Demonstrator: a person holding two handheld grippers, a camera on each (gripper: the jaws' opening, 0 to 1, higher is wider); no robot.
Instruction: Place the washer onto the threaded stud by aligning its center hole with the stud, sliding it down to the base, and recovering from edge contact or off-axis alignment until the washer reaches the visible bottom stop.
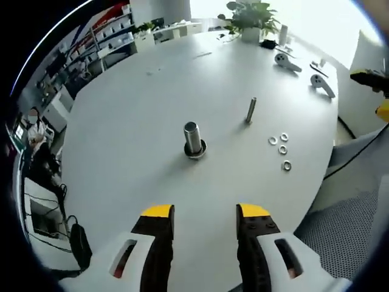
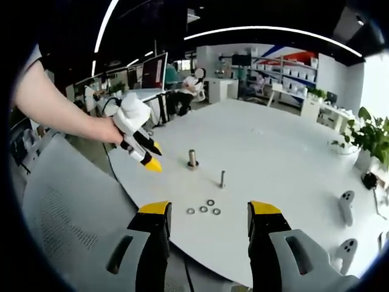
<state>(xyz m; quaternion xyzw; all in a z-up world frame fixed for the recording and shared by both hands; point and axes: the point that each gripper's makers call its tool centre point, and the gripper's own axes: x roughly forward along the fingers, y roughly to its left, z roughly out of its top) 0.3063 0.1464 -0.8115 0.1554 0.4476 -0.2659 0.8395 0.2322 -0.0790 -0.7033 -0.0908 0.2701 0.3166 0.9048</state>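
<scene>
A thin threaded stud (image 1: 250,111) stands upright on the white round table (image 1: 134,103). Several loose washers (image 1: 281,149) lie just to its right. A thicker metal cylinder on a round base (image 1: 193,139) stands left of the stud. My left gripper (image 1: 205,213) is open and holds nothing, hovering short of the cylinder. In the right gripper view, my right gripper (image 2: 209,210) is open and holds nothing, at the table's near edge just before the washers (image 2: 203,209). Beyond them stand the stud (image 2: 222,178) and the cylinder (image 2: 192,159). The left gripper (image 2: 153,157), held by a person's hand, hangs at the left.
A potted plant (image 1: 249,18) and two white controllers (image 1: 287,61) sit at the table's far side. A grey mesh chair (image 1: 340,225) is beside the table edge near the washers. Desks and shelves stand further back in the office (image 2: 243,79).
</scene>
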